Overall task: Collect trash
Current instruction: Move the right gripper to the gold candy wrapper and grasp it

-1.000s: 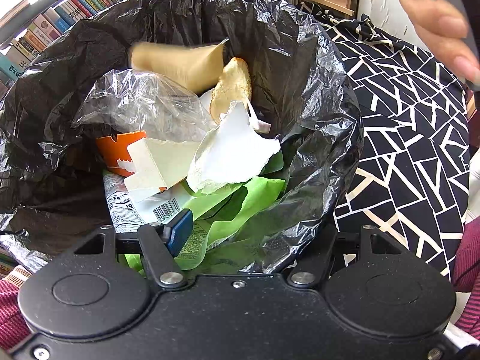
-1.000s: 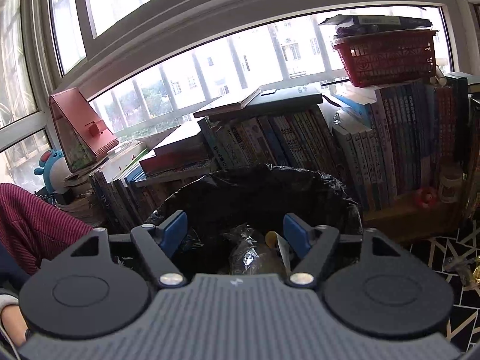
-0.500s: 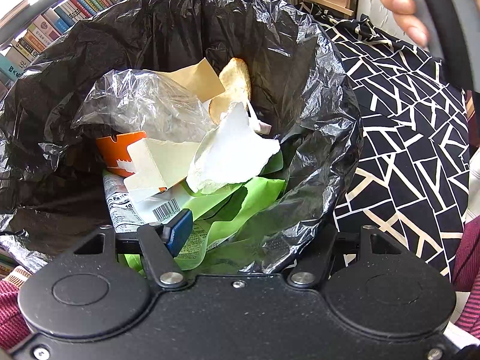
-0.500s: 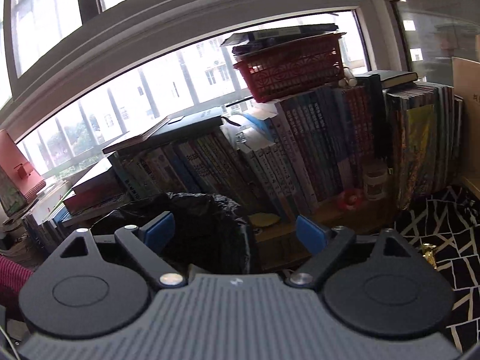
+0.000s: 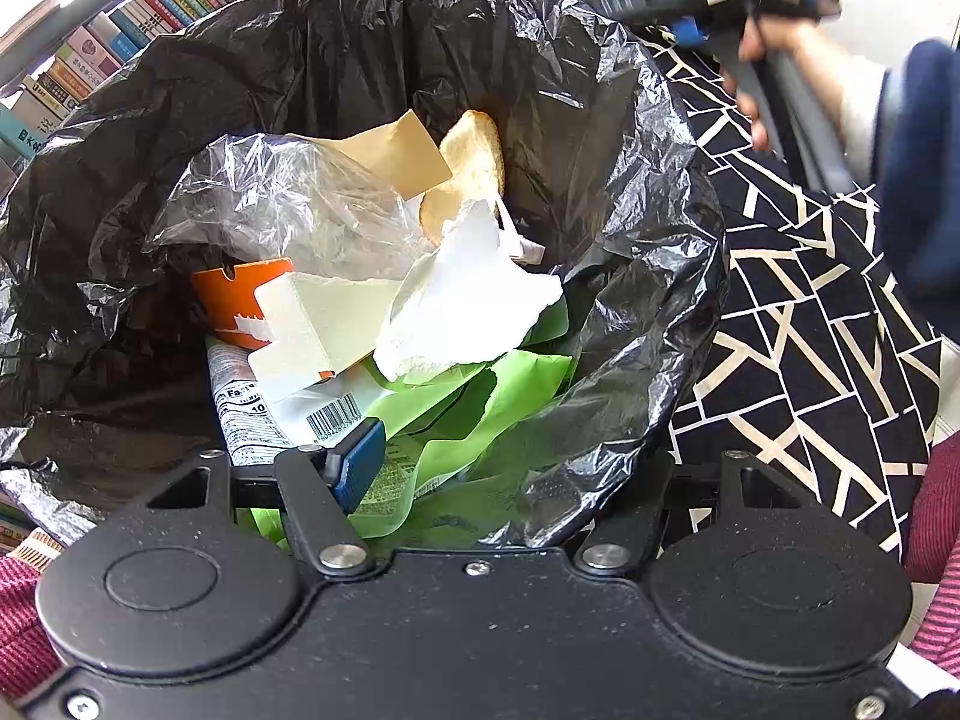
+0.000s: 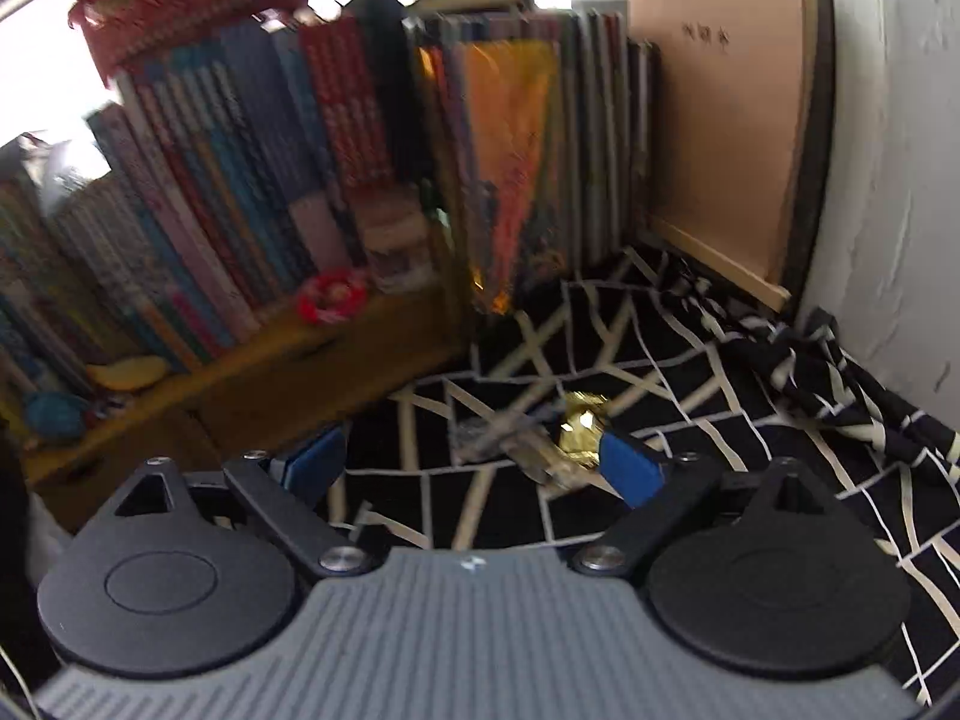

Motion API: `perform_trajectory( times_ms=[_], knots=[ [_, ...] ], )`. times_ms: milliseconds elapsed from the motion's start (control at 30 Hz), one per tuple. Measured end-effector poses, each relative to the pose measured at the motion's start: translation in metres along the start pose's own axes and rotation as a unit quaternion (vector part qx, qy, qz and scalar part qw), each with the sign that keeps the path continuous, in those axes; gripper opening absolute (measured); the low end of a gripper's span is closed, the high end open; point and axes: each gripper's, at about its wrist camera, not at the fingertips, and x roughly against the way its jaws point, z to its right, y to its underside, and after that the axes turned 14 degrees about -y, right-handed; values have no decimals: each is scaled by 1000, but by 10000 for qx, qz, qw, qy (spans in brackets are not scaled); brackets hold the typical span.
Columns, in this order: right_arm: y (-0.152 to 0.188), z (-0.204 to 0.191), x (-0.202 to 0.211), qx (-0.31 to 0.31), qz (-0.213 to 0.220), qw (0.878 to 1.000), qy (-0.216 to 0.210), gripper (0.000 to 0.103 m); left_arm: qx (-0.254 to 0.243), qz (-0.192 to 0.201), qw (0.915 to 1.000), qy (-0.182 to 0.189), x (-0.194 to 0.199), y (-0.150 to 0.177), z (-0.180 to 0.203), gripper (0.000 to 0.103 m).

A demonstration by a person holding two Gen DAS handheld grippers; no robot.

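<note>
A black bin bag (image 5: pixel 600 138) holds trash: a clear plastic bag (image 5: pixel 288 210), a tan paper (image 5: pixel 396 150), torn white paper (image 5: pixel 468 294), an orange carton (image 5: pixel 240 300) and green wrappers (image 5: pixel 480 396). My left gripper (image 5: pixel 492 474) is shut on the bag's near rim, its blue pad (image 5: pixel 360 462) inside and the other finger hidden behind the plastic. My right gripper (image 6: pixel 471 465) points down at the patterned cloth (image 6: pixel 690 360). Its jaws are closing with nothing between them. A gold wrapper (image 6: pixel 579 429) and a clear wrapper (image 6: pixel 498 441) lie on the cloth just ahead.
A row of books (image 6: pixel 240 180) stands on a wooden shelf (image 6: pixel 300 360) behind the cloth. A tan board (image 6: pixel 720 120) leans in the corner by the white wall (image 6: pixel 888 150). In the left wrist view a hand (image 5: pixel 762 54) and dark sleeve (image 5: pixel 918 168) hover right of the bin.
The tan paper has dropped into the bag and settled. My right gripper has swung away from the bin, to the right and downward, and now faces the wrappers on the cloth. The left gripper has stayed still.
</note>
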Motion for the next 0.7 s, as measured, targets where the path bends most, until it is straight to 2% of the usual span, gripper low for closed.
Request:
perform_trajectory(
  times_ms=[100,167,300,467,500,533,567,600,700],
  knots=[
    [12,25,-26,-350,-358,9982,331,72,37,-35,10000,10,0,-1,0,64],
    [18,35,-38,-476,-416,9971,428,69,45,-47,10000,12,0,-1,-1,64],
    [24,38,-54,-439,-369,9972,475,69,64,-78,9999,18,0,-1,-2,64],
    [15,38,-80,-431,-249,9970,594,81,59,-74,10000,12,0,-2,-2,64],
    [14,39,-87,-480,-333,9965,602,72,50,-63,10000,11,0,-2,-1,64],
    [13,40,-94,-555,-516,9955,564,57,44,-54,10000,12,0,-2,-1,64],
    [12,39,-102,-594,-804,9936,524,2,42,-49,10000,16,0,-2,-1,64],
    [13,36,-106,-584,-963,9919,592,5,47,-47,10000,23,0,-2,-1,64],
    [15,22,-97,-316,-977,9926,651,3,52,-23,10000,40,1,-1,-1,64]
  ],
)
